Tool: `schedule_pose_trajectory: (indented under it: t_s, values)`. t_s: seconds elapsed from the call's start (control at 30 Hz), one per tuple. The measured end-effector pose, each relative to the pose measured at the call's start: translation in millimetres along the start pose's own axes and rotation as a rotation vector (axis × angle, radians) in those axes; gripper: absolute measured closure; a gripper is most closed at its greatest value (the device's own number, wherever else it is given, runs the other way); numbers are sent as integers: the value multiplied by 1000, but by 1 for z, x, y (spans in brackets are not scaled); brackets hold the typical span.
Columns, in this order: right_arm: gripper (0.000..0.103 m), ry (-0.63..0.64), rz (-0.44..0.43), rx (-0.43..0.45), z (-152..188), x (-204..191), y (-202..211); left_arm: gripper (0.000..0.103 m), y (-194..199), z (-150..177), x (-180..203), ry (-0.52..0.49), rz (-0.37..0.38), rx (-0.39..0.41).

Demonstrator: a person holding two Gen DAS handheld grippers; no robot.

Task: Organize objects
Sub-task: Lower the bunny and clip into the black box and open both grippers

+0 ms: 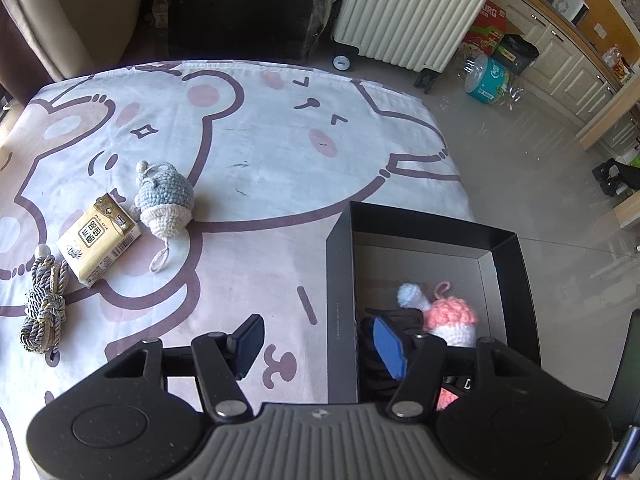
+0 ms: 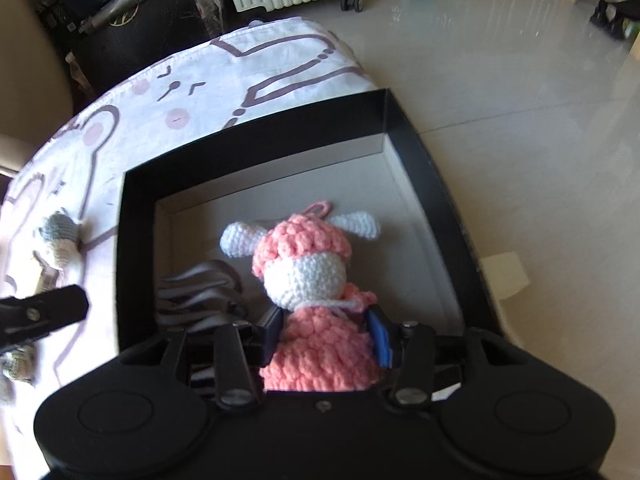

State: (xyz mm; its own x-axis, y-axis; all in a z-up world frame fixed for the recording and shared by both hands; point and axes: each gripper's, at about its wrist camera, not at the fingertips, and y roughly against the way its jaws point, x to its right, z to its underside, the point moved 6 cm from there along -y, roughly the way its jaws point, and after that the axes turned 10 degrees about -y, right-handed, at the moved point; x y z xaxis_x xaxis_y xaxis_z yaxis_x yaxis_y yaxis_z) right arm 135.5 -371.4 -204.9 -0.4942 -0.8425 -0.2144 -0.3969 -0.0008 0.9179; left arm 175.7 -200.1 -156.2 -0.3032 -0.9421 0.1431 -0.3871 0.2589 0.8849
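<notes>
A: Where's the pink crochet doll (image 2: 316,276) now?

B: Inside the black box (image 2: 404,120), sitting upright on its floor, near the edge closest to the right wrist camera. The right gripper (image 2: 326,334) has its jaws pressed into the doll's pink body from both sides, below the white face.

A: How would you expect it to handle?

B: Light and soft, I'd say. The yarn squashes under the pads, so it won't slip, and nothing about it looks breakable. The plump body is the sensible hold; the white ears and the thin loop at twelve o'clock on its head would just flop.

A: Anything else in the box?

B: A folded dark item with pale stripes (image 2: 200,292), at nine o'clock from the doll and just beside it.

A: And the left gripper?

B: The left gripper (image 1: 320,346) is spread wide with nothing between the pads, hovering over the box's left wall. Out on the cartoon-print cloth (image 1: 280,152), toward ten o'clock in its view, lie a blue-grey crochet toy (image 1: 164,196), a yellow tissue pack (image 1: 98,240) touching it, and a knotted cord (image 1: 42,308) alongside. Those look like what remains to be boxed.
</notes>
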Motion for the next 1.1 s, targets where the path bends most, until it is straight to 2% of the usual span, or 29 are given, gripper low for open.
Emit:
schedule_pose_trajectory:
  t_s: [0.17,0.23,0.3,0.37,0.43,0.53,0.6,0.7,0.83,1.1]
  values:
    - [53,29,8,19,-1,-7,11,42,1,1,3,-24,2,-1]
    - [48,14,-10,31,-4,-7,17,42,2,1,3,-30,-2,0]
    - [47,-1,-30,31,-5,-6,21,42,3,1,2,-30,-3,0]
    - [50,11,-22,34,-5,-5,26,42,3,2,2,-31,-2,0]
    - [69,44,7,33,-4,-6,31,42,5,2,2,-33,-1,0]
    - [78,32,-4,-11,1,-4,31,42,6,2,1,-34,1,1]
    - [78,44,-10,-38,7,-7,25,42,7,3,2,-41,3,0]
    - [77,86,1,-31,10,-14,23,42,9,4,3,-54,3,2]
    - [80,30,-44,-16,7,-11,32,42,12,5,6,-83,-6,6]
    - [77,20,-30,120,-2,-9,63,42,22,6,13,-150,-27,31]
